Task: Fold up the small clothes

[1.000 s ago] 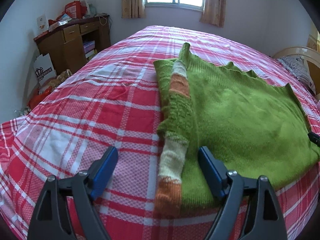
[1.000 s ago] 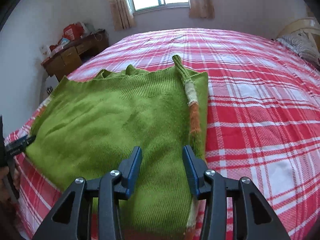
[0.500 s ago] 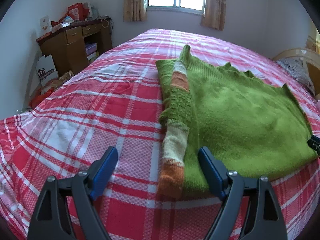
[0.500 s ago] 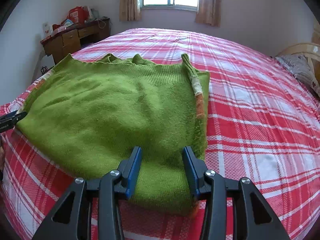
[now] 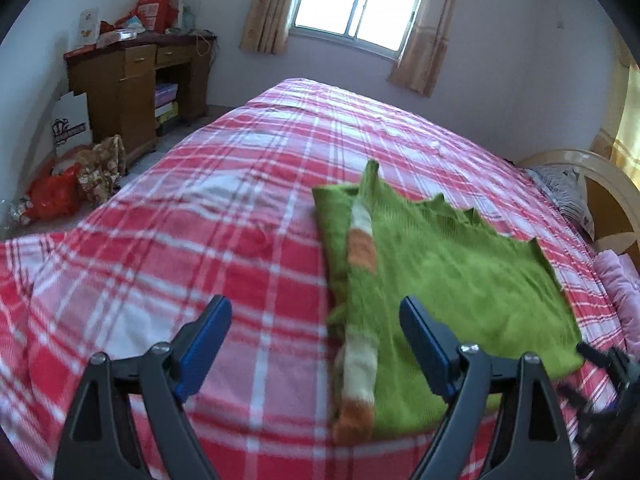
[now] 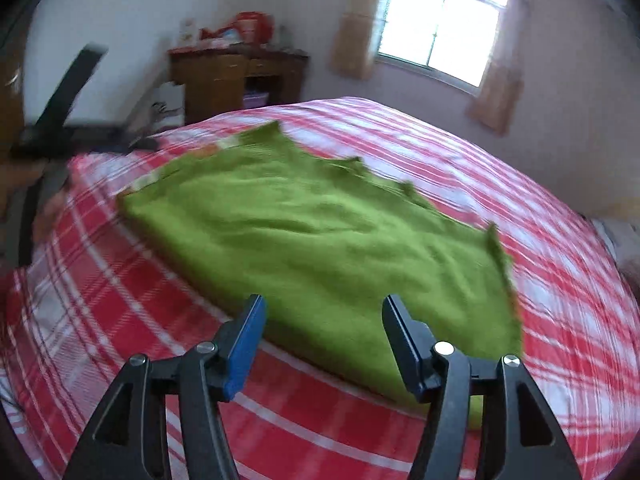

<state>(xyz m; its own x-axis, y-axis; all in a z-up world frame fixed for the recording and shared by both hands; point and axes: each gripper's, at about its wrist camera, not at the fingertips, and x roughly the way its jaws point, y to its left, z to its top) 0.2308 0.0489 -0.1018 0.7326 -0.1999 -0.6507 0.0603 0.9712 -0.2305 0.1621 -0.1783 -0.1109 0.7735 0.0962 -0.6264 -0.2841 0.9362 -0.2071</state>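
While spread flat on the red plaid bedspread (image 5: pixel 240 208) at center right of frame, green sweater (image 5: pixel 460 276) seen beyond left gripper (image 5: pixel 316 332), jaws opening wide on nothing, and right gripper (image 6: pixel 322 334), jaws opening, likewise empty.

No wording can be made out: the white paper bag (image 5: pixel 72 124) leaning on the floor left of the desk (image 5: pixel 132 84) carries a dark printed band, too small to read.

Pale walls; bright curtained window (image 5: pixel 366 8); cluttered wooden desk (image 5: pixel 132 80); bed in red plaid sheet (image 5: pixel 224 216).
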